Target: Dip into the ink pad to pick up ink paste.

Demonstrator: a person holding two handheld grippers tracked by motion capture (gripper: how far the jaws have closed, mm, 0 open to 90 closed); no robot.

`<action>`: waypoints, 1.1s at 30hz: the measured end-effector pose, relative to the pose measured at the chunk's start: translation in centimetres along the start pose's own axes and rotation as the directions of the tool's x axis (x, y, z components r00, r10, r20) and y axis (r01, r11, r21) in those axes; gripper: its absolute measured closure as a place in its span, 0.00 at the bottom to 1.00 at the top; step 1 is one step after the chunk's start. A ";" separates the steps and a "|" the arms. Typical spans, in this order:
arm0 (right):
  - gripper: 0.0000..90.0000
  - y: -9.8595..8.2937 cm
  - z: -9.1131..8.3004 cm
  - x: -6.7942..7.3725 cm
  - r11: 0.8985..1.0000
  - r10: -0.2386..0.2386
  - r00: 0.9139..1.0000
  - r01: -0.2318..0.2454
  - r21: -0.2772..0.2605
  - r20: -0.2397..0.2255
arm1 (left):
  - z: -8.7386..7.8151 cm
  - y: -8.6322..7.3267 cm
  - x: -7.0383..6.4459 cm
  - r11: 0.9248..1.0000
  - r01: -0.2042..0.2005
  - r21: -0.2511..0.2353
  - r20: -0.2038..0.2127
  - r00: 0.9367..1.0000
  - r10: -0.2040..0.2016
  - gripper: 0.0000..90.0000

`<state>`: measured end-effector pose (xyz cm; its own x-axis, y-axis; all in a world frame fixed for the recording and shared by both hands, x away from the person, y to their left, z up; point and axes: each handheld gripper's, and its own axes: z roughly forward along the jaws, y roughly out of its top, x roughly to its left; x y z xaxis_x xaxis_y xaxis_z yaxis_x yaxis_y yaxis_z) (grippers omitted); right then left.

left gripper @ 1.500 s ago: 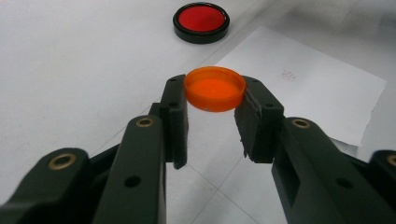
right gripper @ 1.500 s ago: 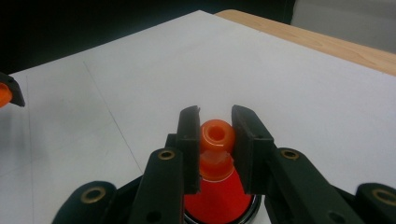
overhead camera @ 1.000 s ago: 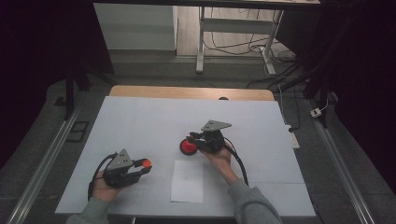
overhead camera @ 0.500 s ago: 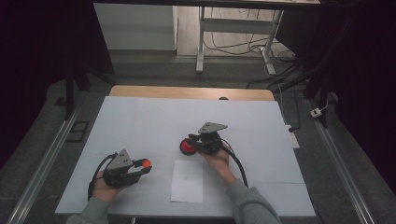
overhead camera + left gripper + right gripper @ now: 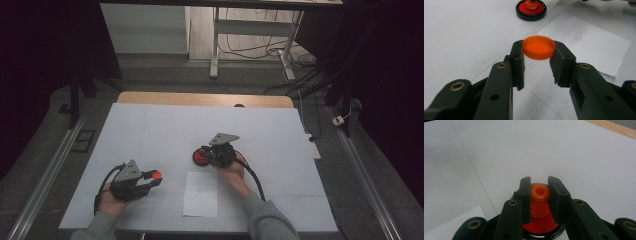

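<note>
My left gripper (image 5: 153,177) sits near the table's front left, shut on a small orange cap (image 5: 157,175). In the left gripper view the cap (image 5: 539,47) is pinched by its rim between the two pads, held above the table. My right gripper (image 5: 204,156) is at the table's middle, over a round red ink pad (image 5: 199,160) with a black rim. In the right gripper view its jaws (image 5: 540,182) close on an orange knobbed stamp (image 5: 540,192) that stands on the red pad (image 5: 539,226). The pad (image 5: 531,10) also lies ahead in the left gripper view.
A white sheet of paper (image 5: 200,201) lies near the front edge between the two hands, with a faint mark on it (image 5: 577,38). A white cover (image 5: 150,130) spreads over the table; a wooden strip (image 5: 200,99) runs along the far edge.
</note>
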<state>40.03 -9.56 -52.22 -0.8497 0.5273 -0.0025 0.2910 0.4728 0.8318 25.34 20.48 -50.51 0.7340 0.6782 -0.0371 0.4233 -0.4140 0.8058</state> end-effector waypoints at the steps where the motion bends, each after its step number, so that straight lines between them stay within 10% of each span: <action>1: 0.81 0.0 0.0 0.0 1.000 0.004 1.000 -0.004 0.000 0.001 | 0.0 0.0 0.0 1.000 0.000 0.001 -0.001 1.000 0.000 0.73; 33: 0.82 -0.9 0.1 0.3 0.999 -0.023 1.000 0.024 -0.049 0.018 | -0.2 0.0 -0.1 1.000 0.000 0.000 -0.003 1.000 0.000 0.73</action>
<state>39.51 -9.76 -53.07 -0.8481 0.5289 -0.0313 0.2490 0.4501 0.8575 25.21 20.54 -50.40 0.7320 0.6803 -0.0354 0.4234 -0.4136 0.8060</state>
